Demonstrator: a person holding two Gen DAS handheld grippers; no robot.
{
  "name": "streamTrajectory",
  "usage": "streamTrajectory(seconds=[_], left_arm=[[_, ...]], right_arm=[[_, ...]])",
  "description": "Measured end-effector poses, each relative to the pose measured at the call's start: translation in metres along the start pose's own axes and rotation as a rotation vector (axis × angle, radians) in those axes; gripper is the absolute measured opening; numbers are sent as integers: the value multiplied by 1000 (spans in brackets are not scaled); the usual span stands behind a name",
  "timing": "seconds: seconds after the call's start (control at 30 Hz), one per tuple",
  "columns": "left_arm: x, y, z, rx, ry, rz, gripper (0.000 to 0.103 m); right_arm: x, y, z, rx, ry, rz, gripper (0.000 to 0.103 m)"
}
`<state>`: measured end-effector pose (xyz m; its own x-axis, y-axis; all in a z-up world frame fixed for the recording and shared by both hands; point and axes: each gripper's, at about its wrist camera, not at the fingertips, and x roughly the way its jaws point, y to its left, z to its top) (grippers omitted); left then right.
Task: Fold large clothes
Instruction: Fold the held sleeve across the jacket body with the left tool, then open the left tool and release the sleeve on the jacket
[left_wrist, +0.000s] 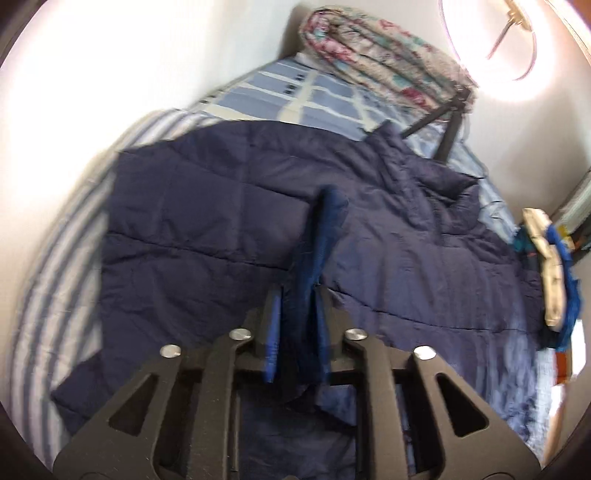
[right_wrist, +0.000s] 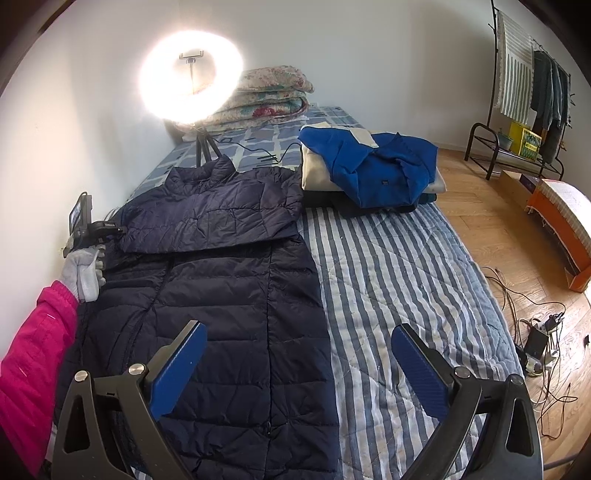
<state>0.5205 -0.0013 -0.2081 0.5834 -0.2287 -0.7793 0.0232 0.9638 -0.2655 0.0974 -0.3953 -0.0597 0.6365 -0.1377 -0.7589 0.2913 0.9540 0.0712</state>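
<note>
A long navy quilted down coat (right_wrist: 221, 280) lies flat on the striped bed cover (right_wrist: 399, 266), collar toward the ring light, one sleeve folded across its chest. My left gripper (left_wrist: 297, 295) is shut on a fold of the coat (left_wrist: 314, 251) and lifts it off the coat's body; the view is motion-blurred. In the right wrist view the left gripper (right_wrist: 85, 229) shows at the coat's left edge, held by a gloved hand in a pink sleeve. My right gripper (right_wrist: 299, 347) is open and empty, above the coat's lower right edge.
A pile of folded clothes topped by a blue garment (right_wrist: 373, 162) sits at the bed's far right. A ring light (right_wrist: 190, 77) on a tripod and folded floral quilts (right_wrist: 269, 96) stand at the head. Cables (right_wrist: 535, 325), a clothes rack (right_wrist: 528, 96) and an orange box (right_wrist: 565, 229) are on the floor at right.
</note>
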Motion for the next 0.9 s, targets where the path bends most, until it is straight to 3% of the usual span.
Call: streamTrajectory(seconds=[0.03, 0.07, 0.3, 0.57, 0.6, 0.67, 0.9], left_arm=[[-2, 1, 1, 2, -7, 18, 37], [-5, 3, 2, 0, -16, 28, 40], [-42, 6, 4, 42, -60, 41, 40], [-142, -3, 1, 129, -135, 0, 40], [-153, -3, 1, 131, -143, -5, 42], [-183, -1, -5, 146, -162, -15, 60], [-272, 16, -48, 233, -180, 10, 71]], right_arm=[[-1, 1, 0, -6, -3, -1, 101], [-2, 1, 0, -9, -5, -3, 101], [-10, 0, 0, -16, -32, -22, 101], [-27, -3, -3, -34, -91, -26, 101], [-29, -4, -4, -35, -99, -23, 101], [-32, -6, -5, -36, -112, -19, 101], [-36, -18, -18, -60, -149, -13, 101]])
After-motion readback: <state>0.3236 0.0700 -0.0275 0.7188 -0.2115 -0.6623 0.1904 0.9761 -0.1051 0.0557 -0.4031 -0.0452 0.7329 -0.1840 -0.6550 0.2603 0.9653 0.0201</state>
